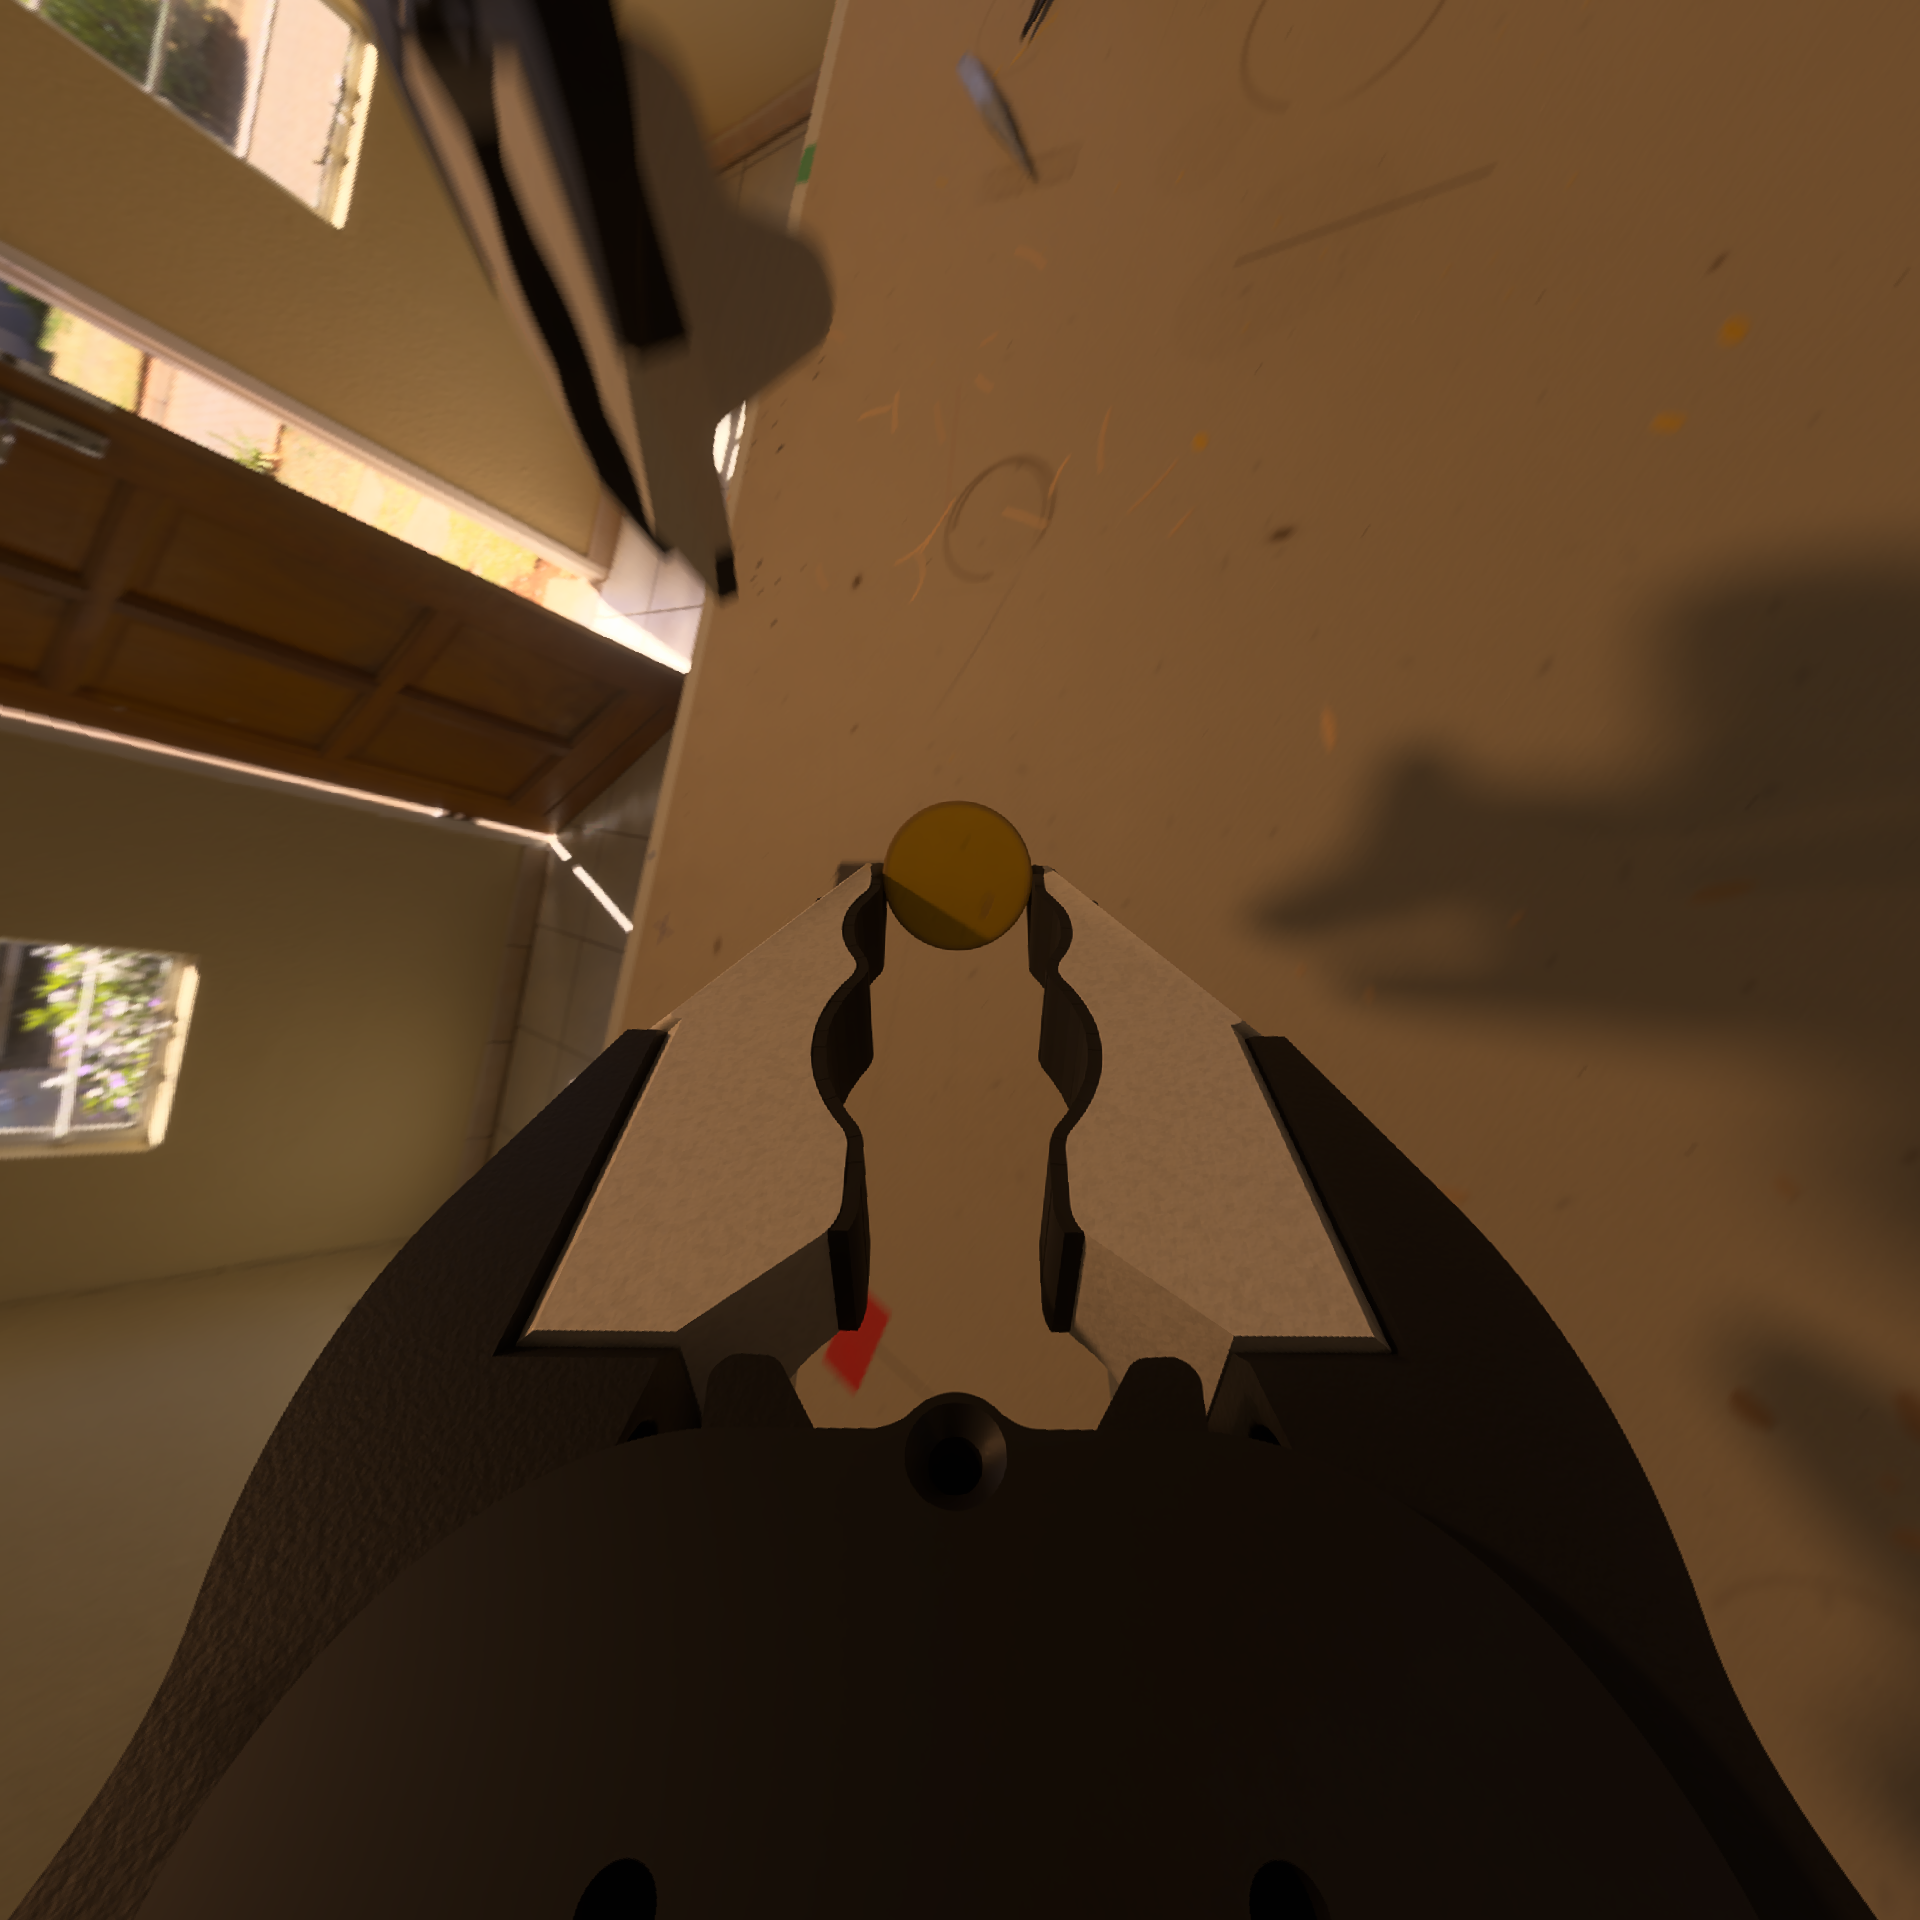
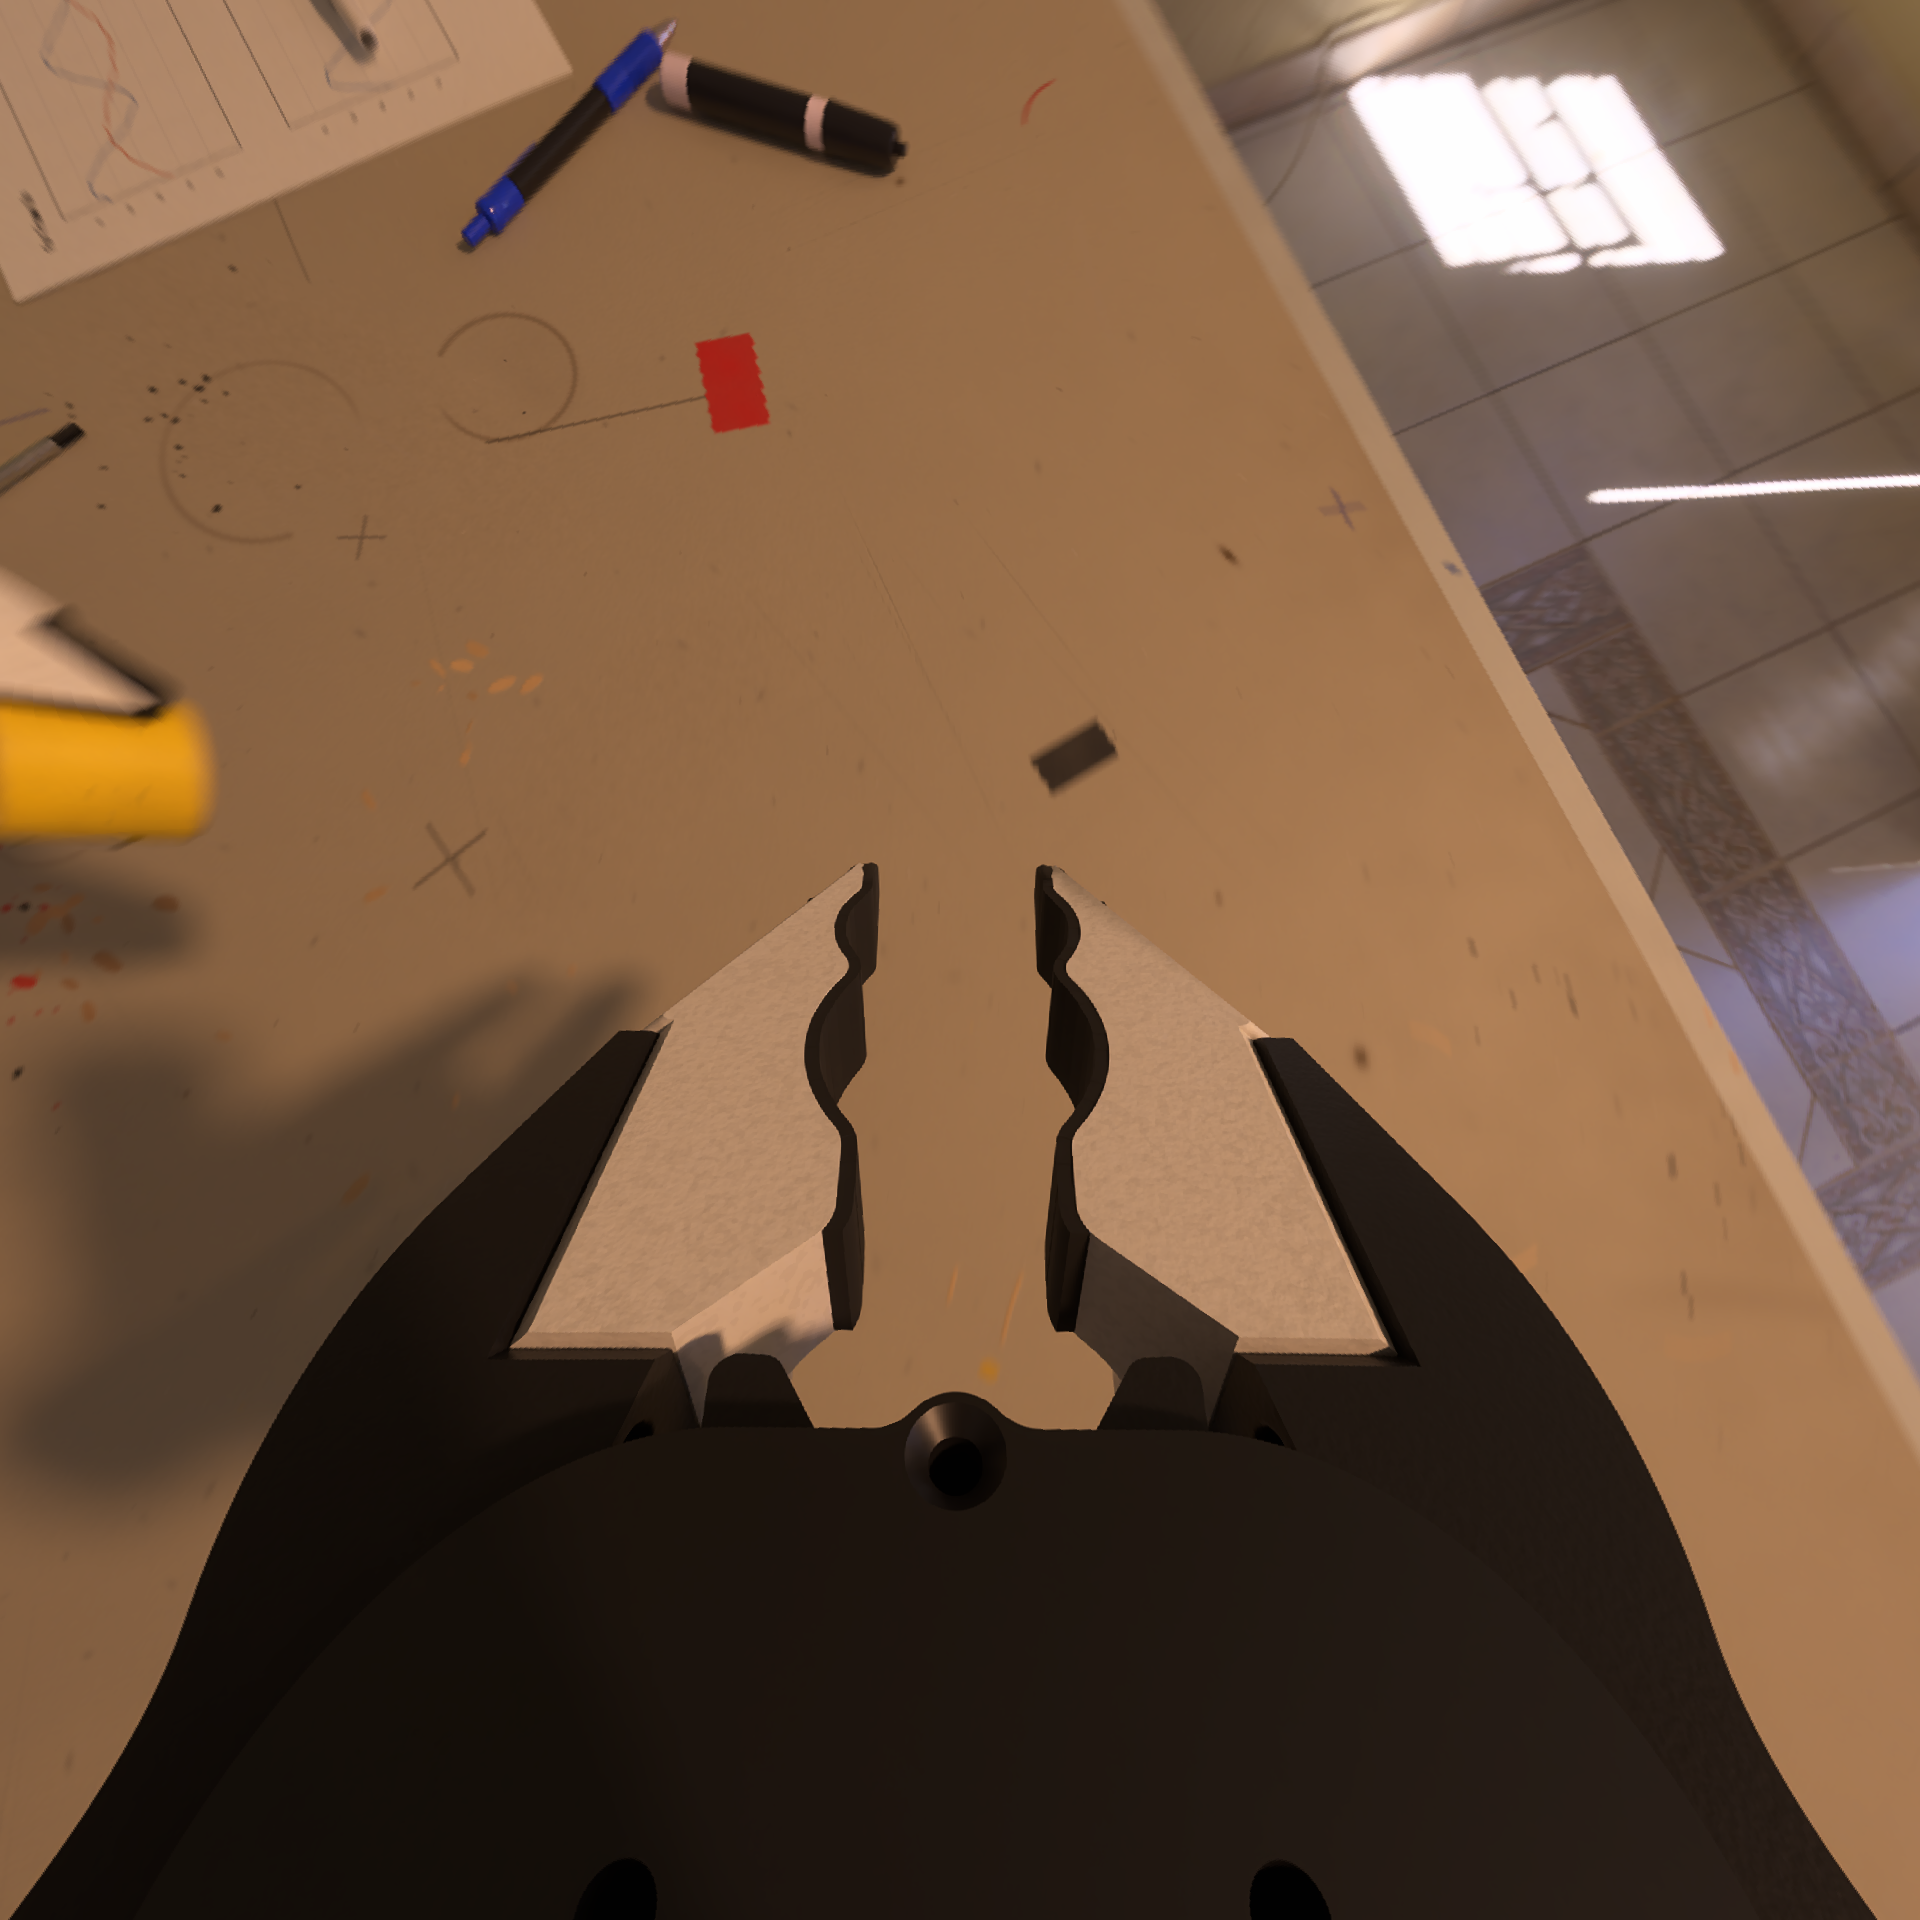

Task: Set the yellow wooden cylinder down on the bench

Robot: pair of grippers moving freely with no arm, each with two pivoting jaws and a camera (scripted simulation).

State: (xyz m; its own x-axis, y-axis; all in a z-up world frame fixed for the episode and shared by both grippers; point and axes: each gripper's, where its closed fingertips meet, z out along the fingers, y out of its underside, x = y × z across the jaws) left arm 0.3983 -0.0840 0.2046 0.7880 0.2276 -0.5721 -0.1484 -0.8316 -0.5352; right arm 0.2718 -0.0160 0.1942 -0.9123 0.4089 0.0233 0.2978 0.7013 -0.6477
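The yellow wooden cylinder (image 1: 956, 876) shows end-on between the tips of my left gripper (image 1: 956, 883), which is shut on it. In the right wrist view the cylinder (image 2: 104, 769) lies sideways at the left edge, held above the tan bench (image 2: 831, 623), with its shadow on the bench just below it. One white finger of the left gripper (image 2: 73, 665) rests on its top side. My right gripper (image 2: 956, 878) is open and empty above the bench, to the right of the cylinder. It also appears blurred at the top left of the left wrist view (image 1: 582, 260).
On the bench lie a blue pen (image 2: 566, 135), a black marker (image 2: 779, 109), a sheet of paper (image 2: 208, 125), a red patch (image 2: 734, 382) and a small dark patch (image 2: 1073, 755). The bench edge (image 2: 1455, 540) runs down the right, with floor beyond.
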